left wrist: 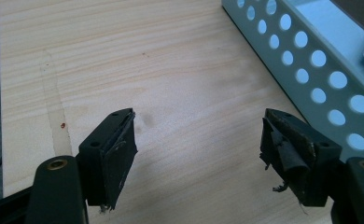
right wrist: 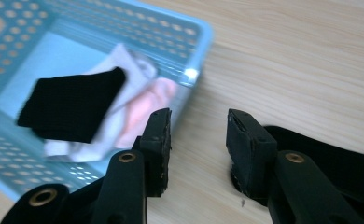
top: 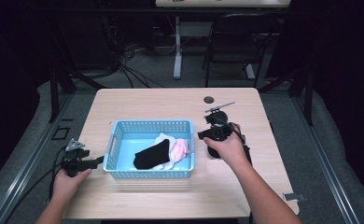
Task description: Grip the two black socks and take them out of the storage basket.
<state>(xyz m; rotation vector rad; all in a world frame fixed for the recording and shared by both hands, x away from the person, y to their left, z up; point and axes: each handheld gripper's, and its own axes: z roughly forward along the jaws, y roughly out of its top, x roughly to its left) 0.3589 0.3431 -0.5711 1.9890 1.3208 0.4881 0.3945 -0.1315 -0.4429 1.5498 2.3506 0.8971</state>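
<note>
Three cloths (top: 164, 151), black topmost, fill blue basket (top: 150, 126).

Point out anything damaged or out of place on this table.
The left gripper has worn pads: the lining on its fingers is torn and peeling, with frayed shreds hanging off. A faint stain streak runs along the table. A black cloth lies outside the blue basket, under the right gripper.

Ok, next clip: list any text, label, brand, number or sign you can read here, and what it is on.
None can be read in any view.
Blue basket: plain perforated walls, no label visible.
Black sock and the pale clothes beside it: no visible print.
Table: bare wood grain.
Left gripper and right gripper: no markings visible on the jaws.
</note>
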